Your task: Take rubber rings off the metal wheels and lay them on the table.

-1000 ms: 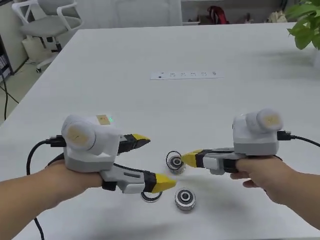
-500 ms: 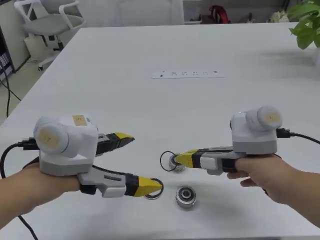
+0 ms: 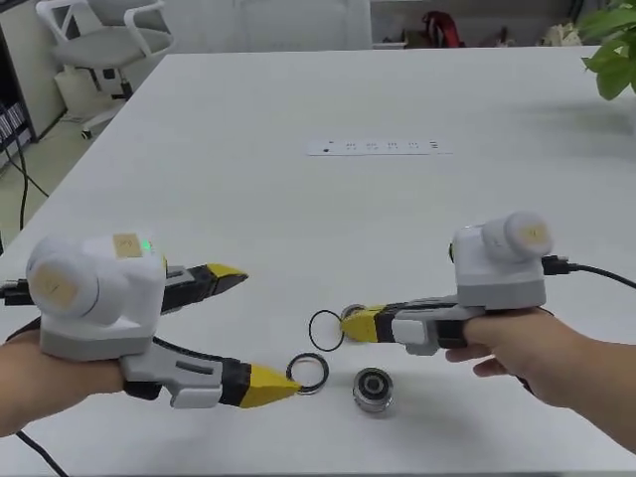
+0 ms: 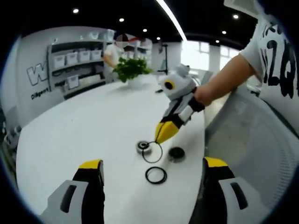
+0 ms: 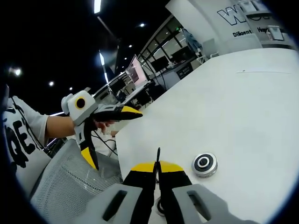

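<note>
My right gripper is shut on a thin black rubber ring, which hangs just left of a bare metal wheel half hidden behind its tips. In the right gripper view the ring shows edge-on between the shut jaws. A second wheel lies nearer me, and a loose rubber ring lies flat beside it. My left gripper is open, left of the rings and touching nothing. The left gripper view shows the held ring, both wheels and the loose ring.
A white power strip lies flat in the middle of the white table. An office chair stands off the far left corner and a plant at the far right. A cable trails from the right gripper.
The right gripper has drawn the ring leftward and off the wheel. The left gripper has pulled back to the left, uncovering the loose ring on the table.
</note>
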The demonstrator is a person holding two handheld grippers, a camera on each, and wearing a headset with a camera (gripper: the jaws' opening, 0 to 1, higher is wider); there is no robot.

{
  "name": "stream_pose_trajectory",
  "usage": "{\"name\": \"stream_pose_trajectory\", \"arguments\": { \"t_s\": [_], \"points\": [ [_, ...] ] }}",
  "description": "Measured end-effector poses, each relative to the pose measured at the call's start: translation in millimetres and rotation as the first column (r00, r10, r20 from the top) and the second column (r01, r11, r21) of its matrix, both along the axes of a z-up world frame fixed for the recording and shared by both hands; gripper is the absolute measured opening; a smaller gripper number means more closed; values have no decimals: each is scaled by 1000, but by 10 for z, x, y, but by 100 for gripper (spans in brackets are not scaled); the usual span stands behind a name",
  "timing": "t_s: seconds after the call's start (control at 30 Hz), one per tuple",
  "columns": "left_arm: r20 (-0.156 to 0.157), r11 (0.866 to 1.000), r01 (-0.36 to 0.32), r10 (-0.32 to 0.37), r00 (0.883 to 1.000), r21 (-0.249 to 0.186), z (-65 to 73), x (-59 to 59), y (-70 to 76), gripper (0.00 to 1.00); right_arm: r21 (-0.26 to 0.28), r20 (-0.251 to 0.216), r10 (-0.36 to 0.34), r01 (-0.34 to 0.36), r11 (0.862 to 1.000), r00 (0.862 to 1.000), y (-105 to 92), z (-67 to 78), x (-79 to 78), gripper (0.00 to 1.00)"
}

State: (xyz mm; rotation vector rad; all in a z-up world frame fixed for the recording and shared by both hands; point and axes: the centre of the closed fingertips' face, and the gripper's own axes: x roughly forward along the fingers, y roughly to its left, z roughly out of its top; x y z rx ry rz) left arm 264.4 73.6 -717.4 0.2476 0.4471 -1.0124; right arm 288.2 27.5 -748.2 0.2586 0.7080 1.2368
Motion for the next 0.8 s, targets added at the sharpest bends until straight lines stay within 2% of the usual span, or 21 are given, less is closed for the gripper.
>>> {"name": "stream_pose_trajectory", "arguments": {
  "t_s": [0.23, 0.53, 0.8],
  "points": [
    [-4, 1000, -3, 3, 1000, 11, -32, -42, 50, 90, -15, -24, 48, -48, 999, 999, 107, -54, -118, 0],
    [-9, 1000, -23, 23, 1000, 12, -48, -47, 124, 90, -34, -40, 80, -82, 996, 996, 173, -156, -129, 0],
    [-16, 1000, -27, 27, 1000, 11, -79, -65, 131, 90, -57, -57, 103, -107, 993, 993, 204, -270, -170, 0]
  ]
}}
